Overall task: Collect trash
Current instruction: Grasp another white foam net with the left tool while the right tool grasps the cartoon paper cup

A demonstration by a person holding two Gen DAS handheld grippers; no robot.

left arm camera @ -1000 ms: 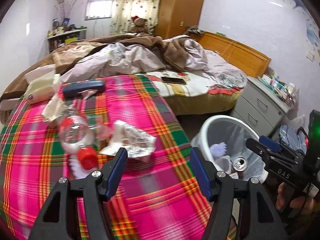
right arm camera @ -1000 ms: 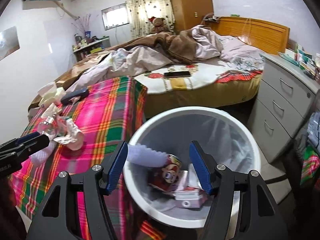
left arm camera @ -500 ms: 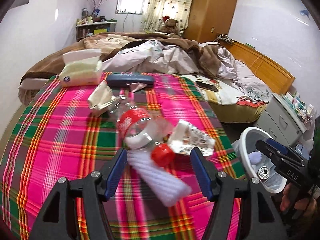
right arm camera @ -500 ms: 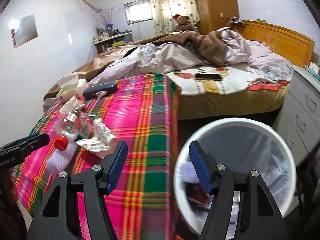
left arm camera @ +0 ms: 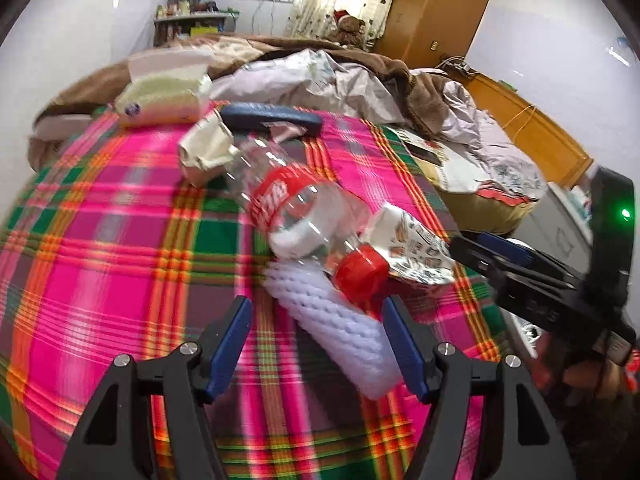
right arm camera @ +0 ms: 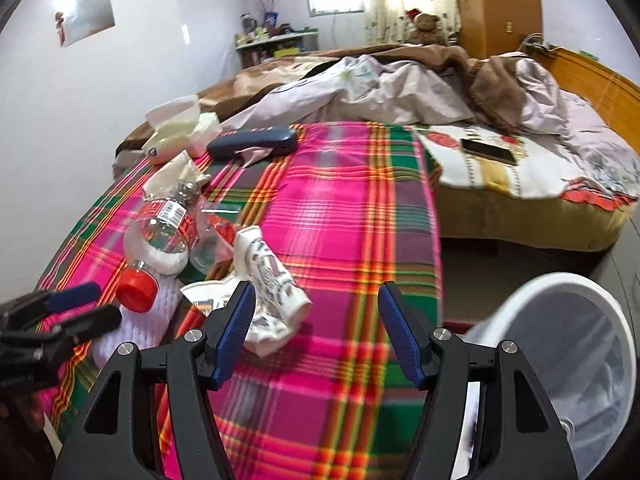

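Note:
Trash lies on the pink plaid cloth (left arm camera: 100,248). A clear plastic bottle (left arm camera: 296,208) with a red cap and red label lies across a white foam net sleeve (left arm camera: 340,320). A crumpled printed wrapper (left arm camera: 416,252) lies to its right, and crumpled paper (left arm camera: 208,148) behind. My left gripper (left arm camera: 320,344) is open and empty, its jaws either side of the foam sleeve's near end. My right gripper (right arm camera: 316,328) is open and empty over the cloth, next to the wrapper (right arm camera: 268,296). The white trash bin (right arm camera: 560,344) stands at lower right. The bottle (right arm camera: 160,236) shows there too.
A tissue pack (left arm camera: 164,96) and a dark blue case (left arm camera: 272,118) lie at the cloth's far end. A phone (right arm camera: 488,151) rests on the bed beyond. Rumpled bedding (right arm camera: 380,84) and a wooden headboard (left arm camera: 528,128) lie behind. Grey drawers stand at the right.
Both grippers have swung left from the bin toward the trash pile. The left one has closed in on the bottle and foam sleeve. The bin has slid to the right edge of the right view.

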